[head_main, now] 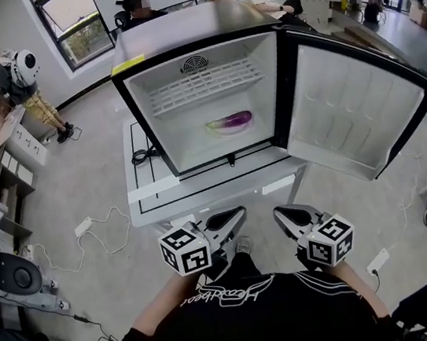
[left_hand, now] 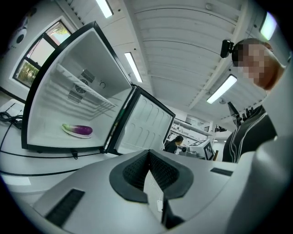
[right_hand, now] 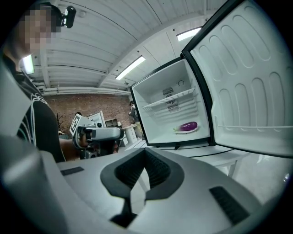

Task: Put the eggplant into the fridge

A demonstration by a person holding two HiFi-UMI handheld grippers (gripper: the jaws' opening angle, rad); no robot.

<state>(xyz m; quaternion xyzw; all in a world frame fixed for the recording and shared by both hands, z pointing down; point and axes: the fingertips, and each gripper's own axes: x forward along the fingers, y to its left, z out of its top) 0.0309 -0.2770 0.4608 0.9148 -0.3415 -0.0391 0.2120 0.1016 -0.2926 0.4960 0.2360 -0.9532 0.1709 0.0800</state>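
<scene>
The purple eggplant (head_main: 230,123) lies on a small plate on the floor of the open mini fridge (head_main: 136,121); it also shows as the eggplant (left_hand: 78,130) in the left gripper view and the eggplant (right_hand: 187,126) in the right gripper view. The fridge door (head_main: 355,105) stands swung wide to the right. My left gripper (head_main: 233,218) and right gripper (head_main: 284,215) hang side by side close to my body, well short of the table, both shut with nothing between their jaws. The left gripper (left_hand: 149,171) and right gripper (right_hand: 144,171) both point toward the fridge.
The fridge stands on a white table (head_main: 153,191) with a black cable (head_main: 143,154) on it. A wire shelf (head_main: 201,84) sits in the fridge's upper part. Cords and a power strip (head_main: 82,225) lie on the floor at left. People sit behind the fridge.
</scene>
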